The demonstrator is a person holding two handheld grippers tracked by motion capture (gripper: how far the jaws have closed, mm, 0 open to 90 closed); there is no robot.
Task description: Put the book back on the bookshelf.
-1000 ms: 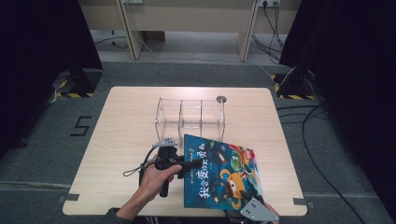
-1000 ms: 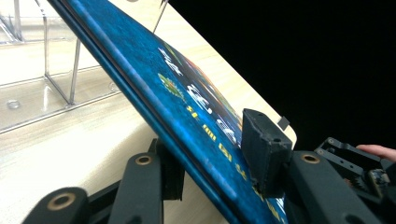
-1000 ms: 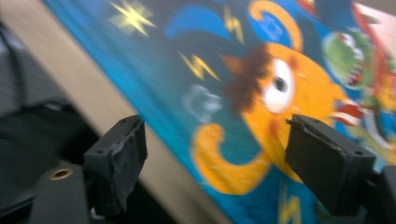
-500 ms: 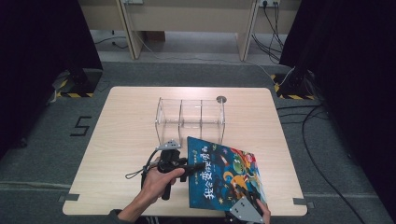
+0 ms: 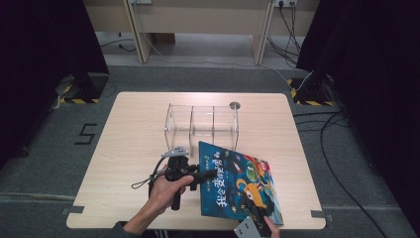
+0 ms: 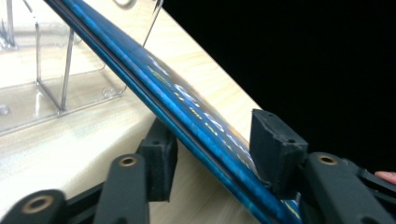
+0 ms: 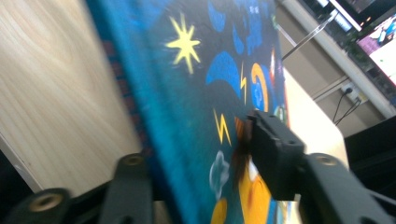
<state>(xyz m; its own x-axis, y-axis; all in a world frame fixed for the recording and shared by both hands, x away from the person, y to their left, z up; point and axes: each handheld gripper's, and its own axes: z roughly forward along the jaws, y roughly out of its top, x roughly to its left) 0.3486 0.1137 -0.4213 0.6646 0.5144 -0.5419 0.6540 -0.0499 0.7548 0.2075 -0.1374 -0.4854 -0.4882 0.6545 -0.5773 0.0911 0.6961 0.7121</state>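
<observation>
Left gripper (image 5: 210,173) lying level above the table (image 5: 129,134), held in a hand (image 5: 163,191) coming in from the bottom edge of the high view, jaws pointing right onto the left edge of the picture book (image 5: 237,186). In the left gripper view, jaws just opening: book edge (image 6: 187,116) running between the two pads, one pad close under it, the other standing just off the cover, so not pressed tight. Cable trailing left from the gripper body over the wood.

Right gripper (image 5: 257,223) at the bottom edge of the high view, at the near right corner of the book, grey plate beside it, a fingertip just showing. In the right gripper view, jaws just closing: upper pad (image 7: 273,149) down on the blue cover (image 7: 210,84), lower jaw hidden beneath the book, hence clamped on that corner.

Book itself tilted, left edge raised off the table, cover facing up with yellow stars, lightning bolts and an orange figure, far corner just in front of the clear acrylic organiser (image 5: 202,124). Organiser upright near the table's middle, split into compartments by clear dividers, apart from both grippers. Small round grey grommet (image 5: 235,105) in the tabletop just behind the organiser's right end.
</observation>
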